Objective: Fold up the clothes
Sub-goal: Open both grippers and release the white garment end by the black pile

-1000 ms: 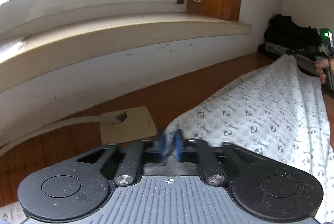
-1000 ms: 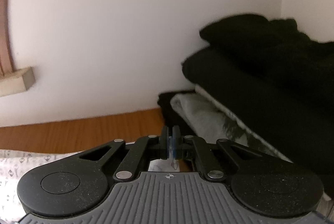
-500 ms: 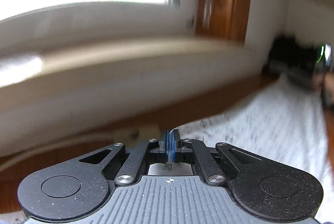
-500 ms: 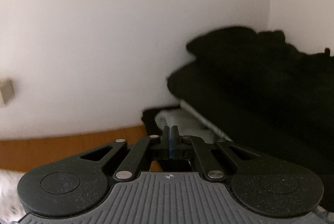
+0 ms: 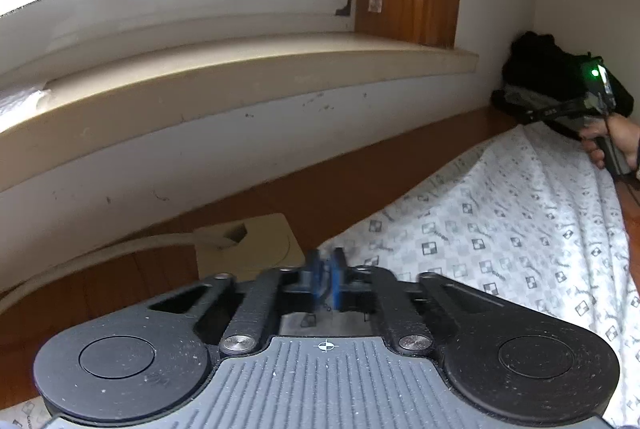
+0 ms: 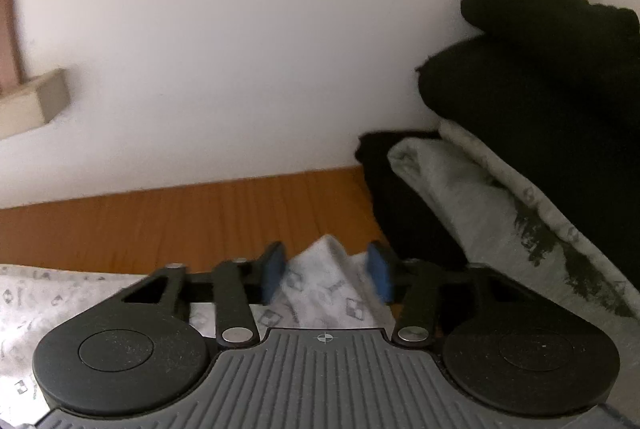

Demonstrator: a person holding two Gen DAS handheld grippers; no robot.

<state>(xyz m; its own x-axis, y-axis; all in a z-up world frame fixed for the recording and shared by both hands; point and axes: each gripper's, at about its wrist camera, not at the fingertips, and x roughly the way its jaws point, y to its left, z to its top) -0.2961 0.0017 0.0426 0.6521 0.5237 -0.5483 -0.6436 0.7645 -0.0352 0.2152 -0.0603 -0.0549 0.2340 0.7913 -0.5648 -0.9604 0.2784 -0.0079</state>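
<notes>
Across the wooden desk (image 5: 360,185) lay the patterned white garment (image 5: 520,229), spread from the left tongs (image 5: 326,283) toward two o'clock, where a hand (image 5: 616,141) held the right tongs (image 6: 326,275). The left tongs were clamped shut on a near corner of the cloth. The right tongs had just been opening; a peak of fabric stood between the blue pads (image 6: 274,269), which no longer pressed it. This looked like the end of one fold, the far corner being set down. A stack of dark folded clothes (image 6: 540,101) sat at two o'clock by the wall. Next, the left corner probably needed releasing, then a fresh edge gripping.
</notes>
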